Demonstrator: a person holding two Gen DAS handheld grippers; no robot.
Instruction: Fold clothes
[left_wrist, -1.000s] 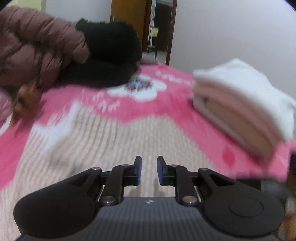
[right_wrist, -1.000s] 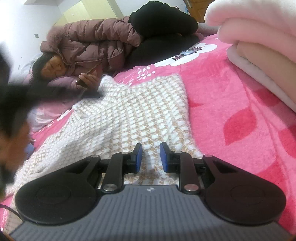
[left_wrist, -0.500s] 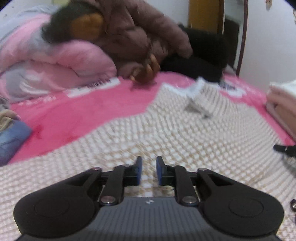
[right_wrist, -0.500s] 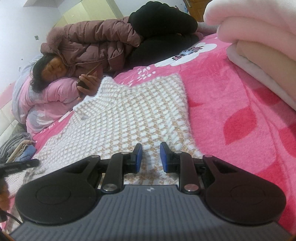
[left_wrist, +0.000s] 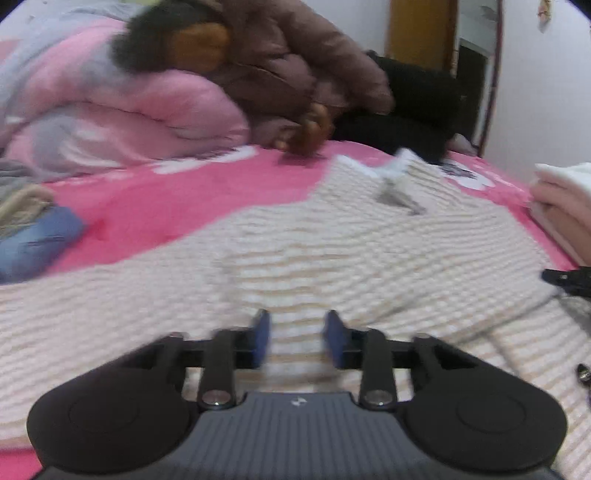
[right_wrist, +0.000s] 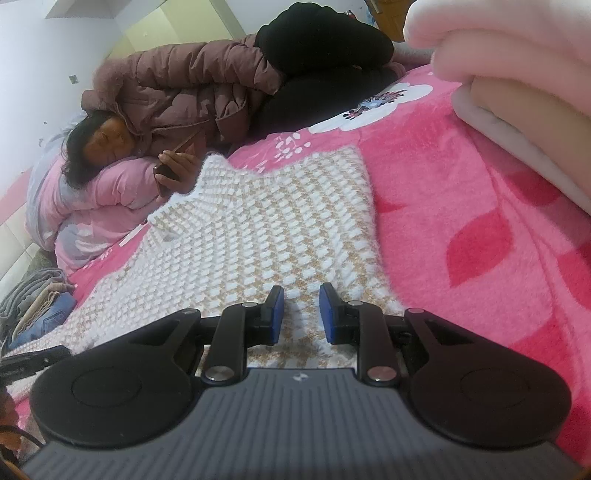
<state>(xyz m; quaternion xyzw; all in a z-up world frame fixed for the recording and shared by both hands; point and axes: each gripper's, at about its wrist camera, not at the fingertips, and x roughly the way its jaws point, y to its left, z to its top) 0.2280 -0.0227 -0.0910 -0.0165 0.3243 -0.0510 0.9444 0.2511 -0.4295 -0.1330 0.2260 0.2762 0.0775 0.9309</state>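
Right wrist view: one knitted sweater (right_wrist: 280, 236) is spread on one pink blanket (right_wrist: 480, 236). Right gripper (right_wrist: 301, 314) is angled down over its hem, jaws parted, empty. Left gripper (left_wrist: 297, 338), jaws opening, nothing gripped, is poised above the knit.

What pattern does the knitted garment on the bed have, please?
The knitted garment has a white-and-tan check, clearest in the right wrist view.

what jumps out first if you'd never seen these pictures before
A white-and-tan knitted sweater lies spread flat on the bright pink floral blanket, filling the middle of both views. Behind it, at the far edge of the bed, a person in a brown puffer jacket lies holding a phone. A stack of folded pale blankets sits to the right.
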